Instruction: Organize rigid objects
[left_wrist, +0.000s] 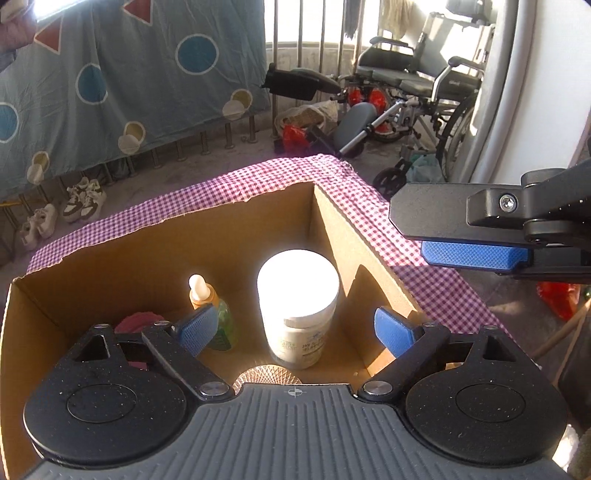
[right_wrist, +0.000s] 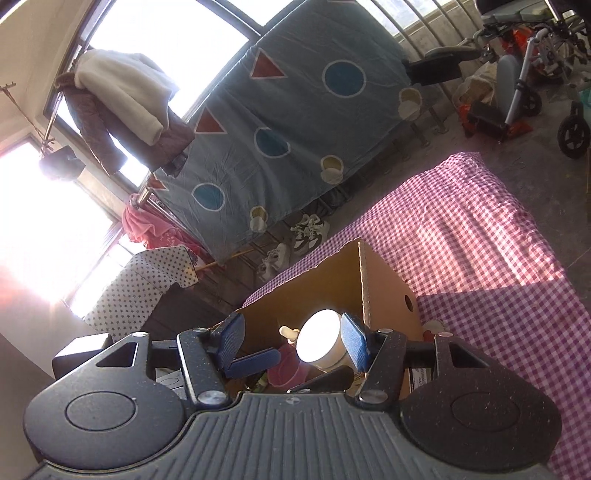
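Left tool (left_wrist: 291, 328) hovers spread wide and empty over the cardboard box (left_wrist: 221, 236), white jar (left_wrist: 298, 306) upright between its fingers, glass dish (left_wrist: 266, 374) just beneath. Dropper bottle (left_wrist: 210, 310) left of that, pink cup (left_wrist: 138, 323) further left. Right tool (right_wrist: 293, 341) beyond the right wall, also spread, holding nothing. Box walls crowd any reach inside; checked counter (right_wrist: 480, 229) beyond.

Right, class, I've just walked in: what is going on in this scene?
A person with a handheld tool in each hand is sorting items into a brown cardboard box on a purple checked cloth. The box holds a white lidded plastic jar, a small green bottle with an orange collar and something pink. The left tool hangs open over the jar, gripping nothing. The right tool is open too, empty.
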